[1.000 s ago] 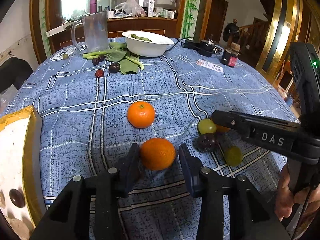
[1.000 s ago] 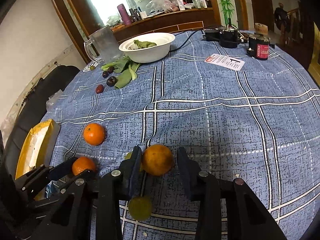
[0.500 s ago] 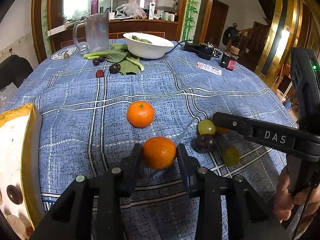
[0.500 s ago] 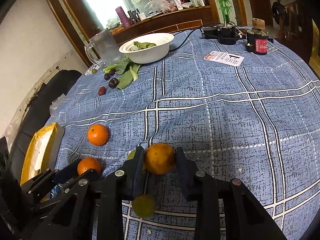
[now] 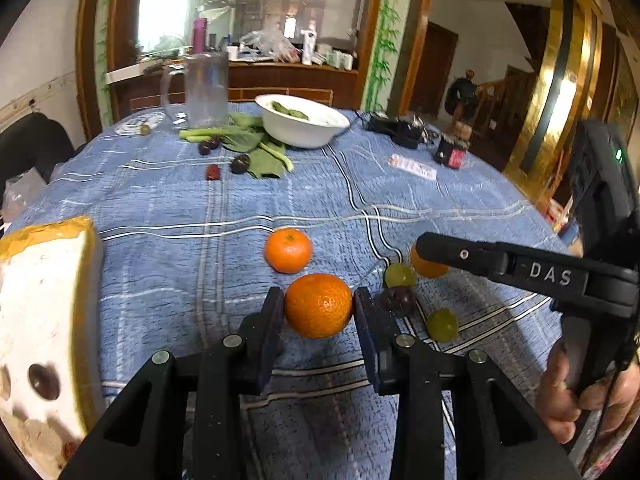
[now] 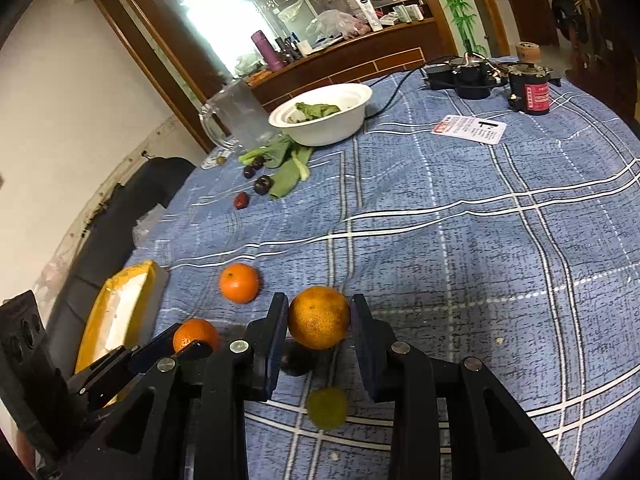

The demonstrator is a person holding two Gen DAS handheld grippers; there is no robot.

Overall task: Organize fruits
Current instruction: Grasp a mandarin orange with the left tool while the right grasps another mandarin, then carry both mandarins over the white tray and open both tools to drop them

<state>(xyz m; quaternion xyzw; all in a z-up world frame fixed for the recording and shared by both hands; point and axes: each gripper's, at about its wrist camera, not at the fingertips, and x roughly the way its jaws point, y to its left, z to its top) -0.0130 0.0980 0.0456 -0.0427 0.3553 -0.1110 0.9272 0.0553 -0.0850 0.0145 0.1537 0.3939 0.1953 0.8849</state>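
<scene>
Fruits lie scattered over the round table under its blue plaid cloth (image 6: 500, 240). At the near left edge sits my white foam tray with a yellow rim (image 5: 44, 300), a dark round fruit (image 5: 43, 381) already in it. Far across the cloth stand a clear plastic jug (image 5: 206, 90) and a white bowl of greens (image 5: 304, 126), with leafy stalks and a few dark plums (image 5: 240, 163) in front of them.

My left tongs (image 5: 318, 312) are narrowed onto a bright orange mandarin (image 5: 319, 305), both pads pressed to its sides. My right tongs (image 6: 319, 318) clamp a duller, yellower orange (image 6: 319, 317) the same way. A loose third mandarin (image 5: 288, 250) rests on the cloth just beyond. Between my two tools lie two green grapes (image 5: 442, 325) and a dark purple plum (image 5: 398, 300).
</scene>
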